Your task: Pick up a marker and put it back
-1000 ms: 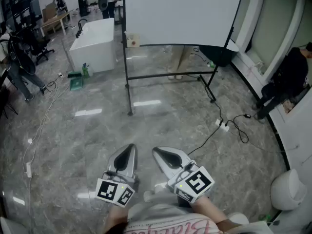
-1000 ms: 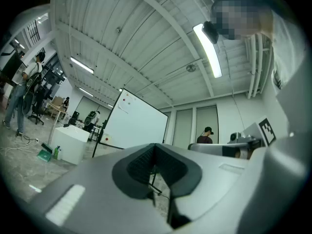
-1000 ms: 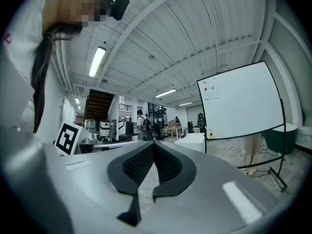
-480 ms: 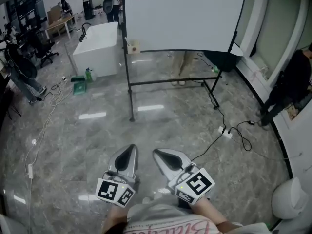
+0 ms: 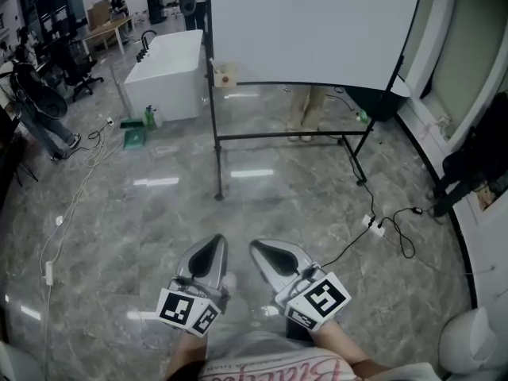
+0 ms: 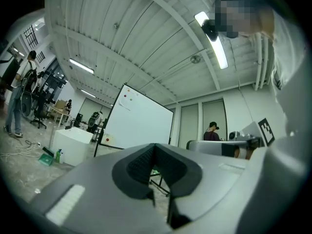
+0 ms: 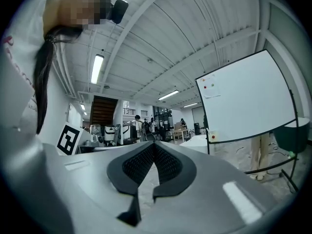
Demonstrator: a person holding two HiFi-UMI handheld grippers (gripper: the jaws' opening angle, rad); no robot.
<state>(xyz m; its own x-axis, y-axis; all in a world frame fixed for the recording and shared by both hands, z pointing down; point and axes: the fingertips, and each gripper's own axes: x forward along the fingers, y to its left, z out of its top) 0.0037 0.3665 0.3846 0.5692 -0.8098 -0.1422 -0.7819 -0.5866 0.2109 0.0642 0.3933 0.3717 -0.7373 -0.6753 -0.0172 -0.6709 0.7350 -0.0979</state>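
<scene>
No marker shows in any view. A white board on a black wheeled stand faces me across the grey marble floor, also seen in the left gripper view and the right gripper view. A small tan box hangs on its left post. My left gripper and right gripper are held close to my body, side by side, pointing at the board. Both are shut with nothing between the black pads.
A white tub-like unit stands at the back left with a green bottle beside it. A power strip and black cable lie on the floor at right. A person stands at far left, another at far right.
The view has drifted, so the board and its stand sit further right and lower in the picture. Both grippers keep their place and stay shut.
</scene>
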